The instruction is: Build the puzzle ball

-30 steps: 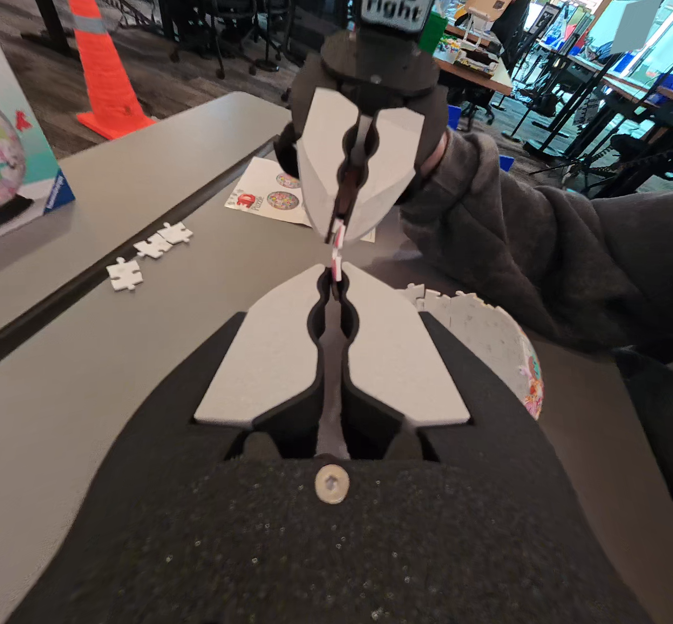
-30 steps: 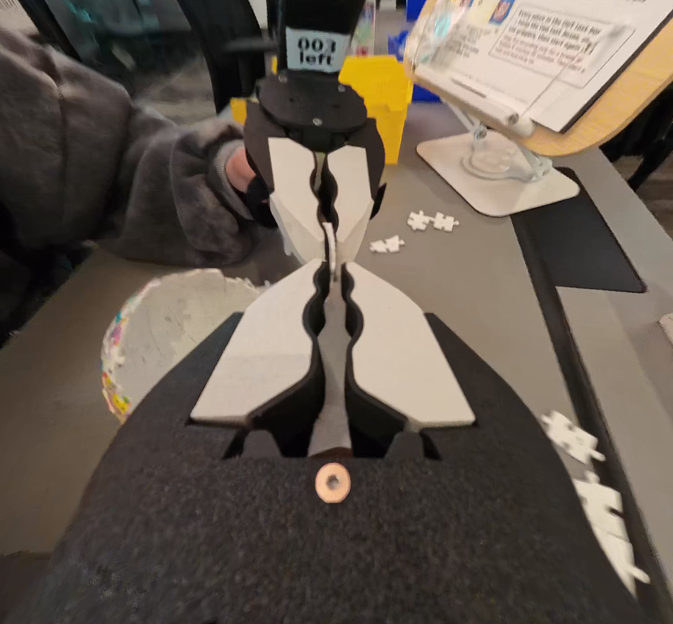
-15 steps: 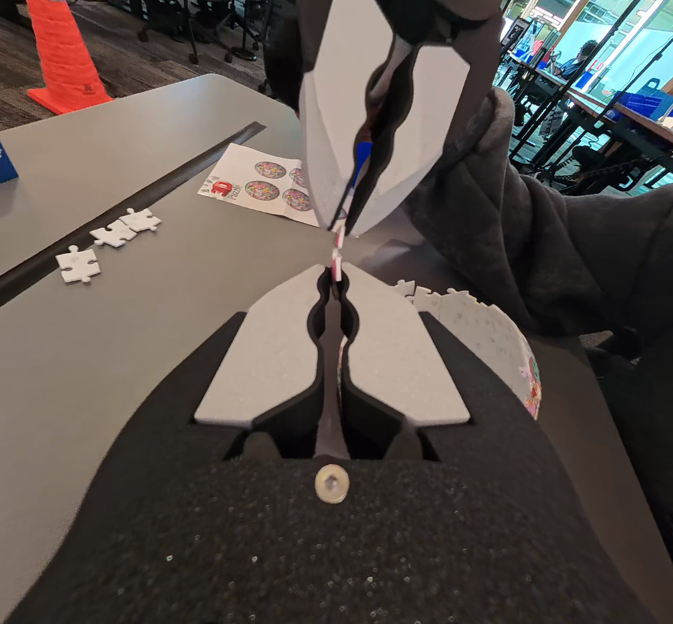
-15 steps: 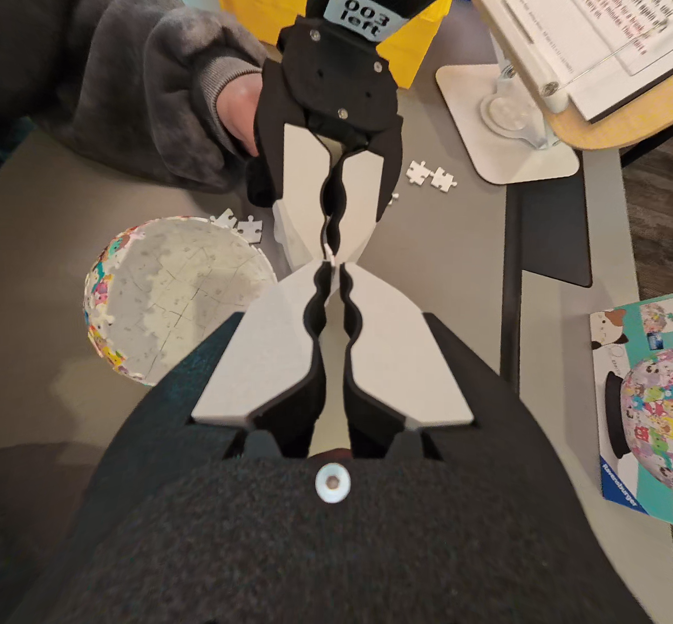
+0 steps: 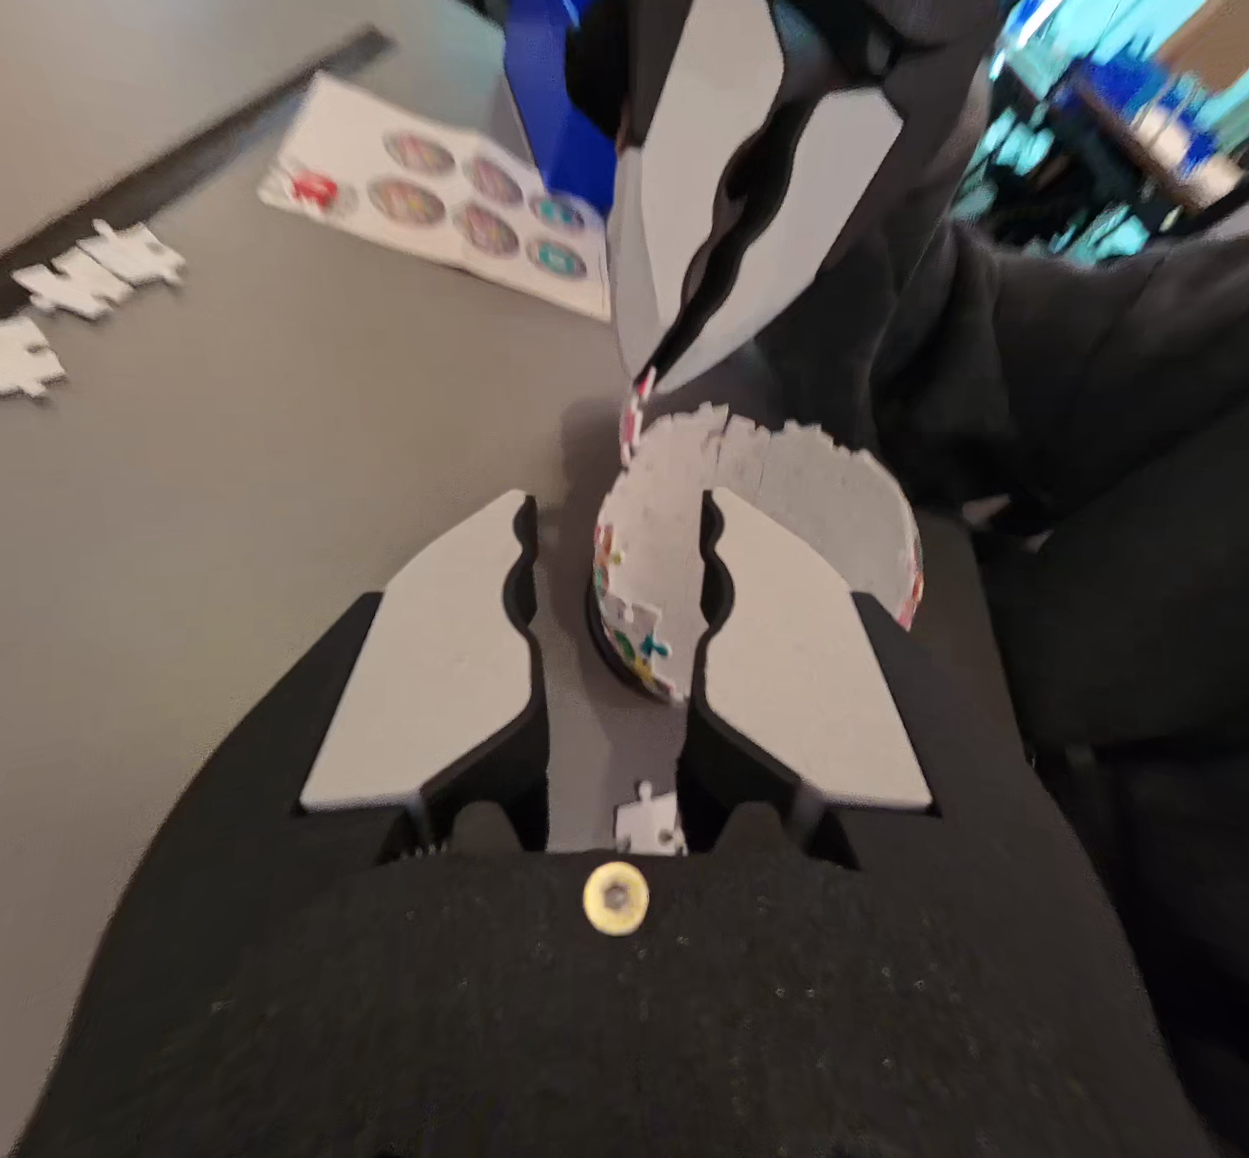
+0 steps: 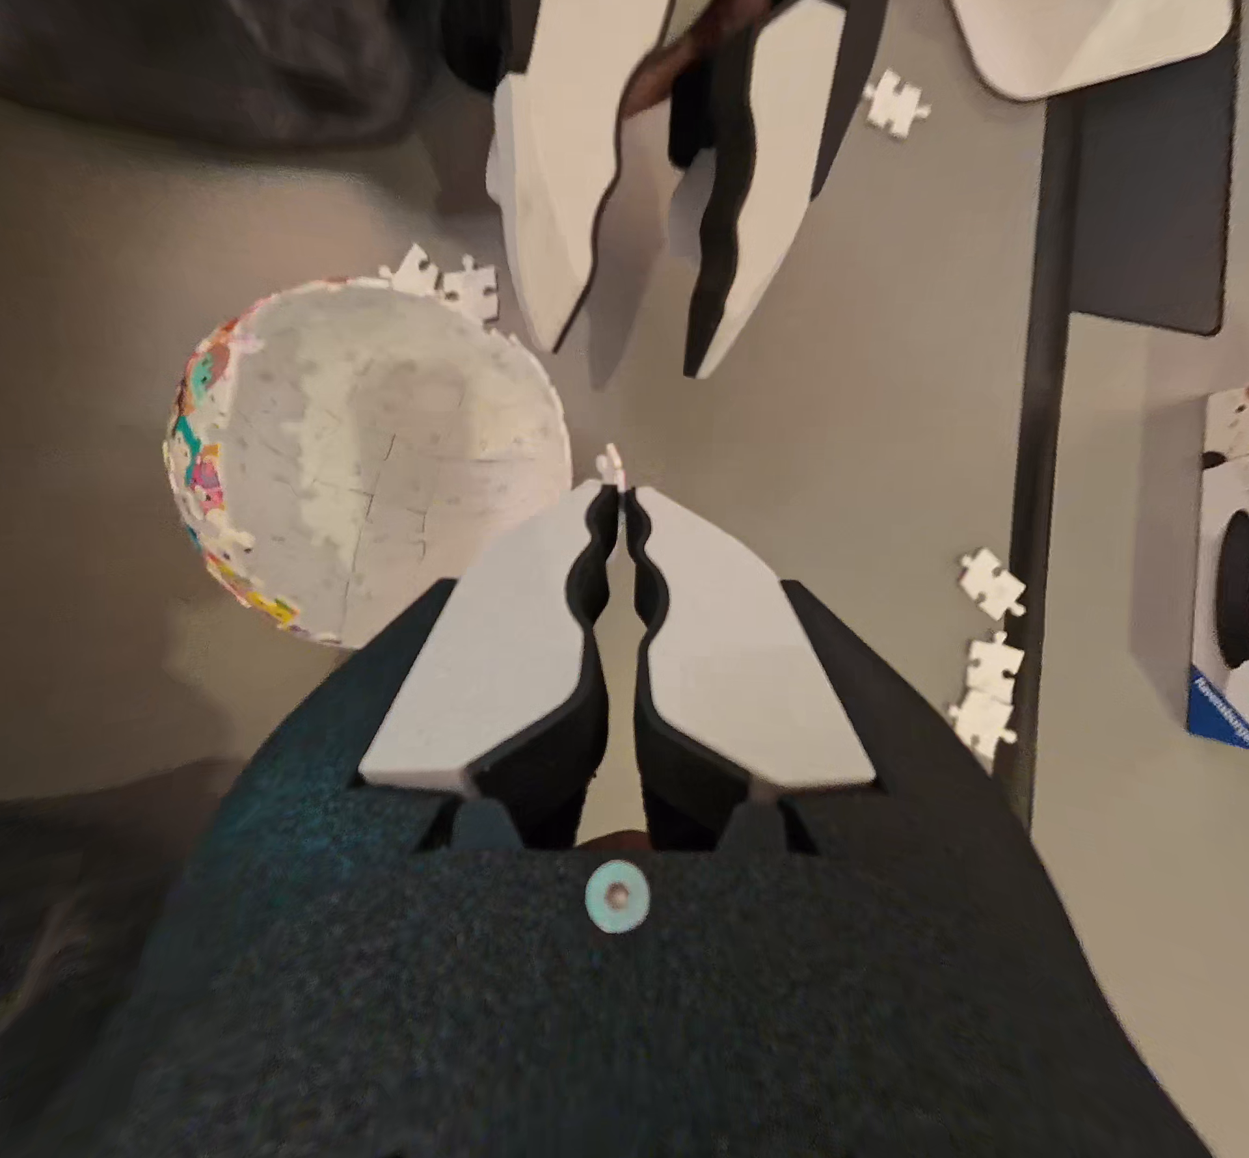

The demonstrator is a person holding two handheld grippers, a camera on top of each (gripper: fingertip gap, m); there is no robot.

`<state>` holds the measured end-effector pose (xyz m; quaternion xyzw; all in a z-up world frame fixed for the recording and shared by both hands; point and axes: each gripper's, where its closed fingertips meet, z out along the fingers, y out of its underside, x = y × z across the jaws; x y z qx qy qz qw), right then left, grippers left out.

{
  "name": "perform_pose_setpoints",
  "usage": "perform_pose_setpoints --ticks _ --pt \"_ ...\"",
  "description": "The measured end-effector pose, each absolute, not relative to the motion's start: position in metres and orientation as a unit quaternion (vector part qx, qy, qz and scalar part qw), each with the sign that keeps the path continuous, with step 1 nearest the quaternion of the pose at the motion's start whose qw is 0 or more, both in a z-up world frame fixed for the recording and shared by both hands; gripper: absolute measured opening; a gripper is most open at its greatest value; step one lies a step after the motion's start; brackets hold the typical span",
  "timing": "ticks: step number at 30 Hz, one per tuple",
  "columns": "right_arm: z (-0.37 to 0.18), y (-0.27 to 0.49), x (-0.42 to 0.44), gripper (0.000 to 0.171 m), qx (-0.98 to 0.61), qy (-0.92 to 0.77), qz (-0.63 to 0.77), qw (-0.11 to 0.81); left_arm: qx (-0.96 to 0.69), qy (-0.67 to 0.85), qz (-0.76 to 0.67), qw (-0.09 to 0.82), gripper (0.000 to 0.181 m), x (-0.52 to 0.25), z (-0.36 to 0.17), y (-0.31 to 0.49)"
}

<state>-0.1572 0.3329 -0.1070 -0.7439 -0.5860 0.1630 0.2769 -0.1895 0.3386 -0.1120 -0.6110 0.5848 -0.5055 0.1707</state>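
— Fingers first: how do the two grippers stand?

— Left gripper (image 5: 615, 504) has its jaws spread wide with nothing between the tips. Right gripper (image 6: 618, 493) has its tips pinched together on a small puzzle piece (image 6: 611, 464), held edge-on; from the left wrist view that same piece (image 5: 634, 417) shows a thin red and white edge, poking out of the tips just above the shell's rim.

— Now the scene, biggest thing down.

— Grey table (image 6: 845, 483), with a dark seam running along it. On it sits the puzzle ball (image 6: 378, 449), only half built: an open bowl-like shell, plain pale grey inside with the piece joints visible, colourful cartoon print on the outside, and a jagged, toothed rim. In the left wrist view the ball (image 5: 777, 504) lies right in front of the parted fingers, partly behind the right-hand one.

— And beyond it?

— Puzzle box (image 6: 1223, 639) at the right edge of the table, a printed sheet (image 5: 439, 199) with round pictures lying flat on the far side, and a white stand base (image 6: 1081, 10) at the top of the right wrist view.

— Smaller bits?

— Loose pieces (image 6: 990, 659), white side up, beside the seam; two more (image 6: 446, 284) touching the ball's far rim; one lone piece (image 5: 645, 825) on the table near the base of the left gripper's fingers. Both views are blurred.
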Motion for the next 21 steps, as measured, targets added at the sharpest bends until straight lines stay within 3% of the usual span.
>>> perform_pose_setpoints --ticks 7,15,21 --pt "-0.123 0.323 -0.169 0.001 -0.770 -0.567 0.178 0.231 -0.611 0.652 -0.419 0.159 0.028 -0.183 -0.135 0.320" --pt "-0.130 0.324 -0.173 0.001 -0.770 -0.564 0.187 0.235 -0.596 0.635 -0.467 0.152 0.009 -0.179 -0.135 0.321" --pt "-0.120 0.328 -0.171 0.001 -0.766 -0.550 0.211 0.256 -0.579 0.640 -0.477 0.168 0.011 -0.174 -0.130 0.316"
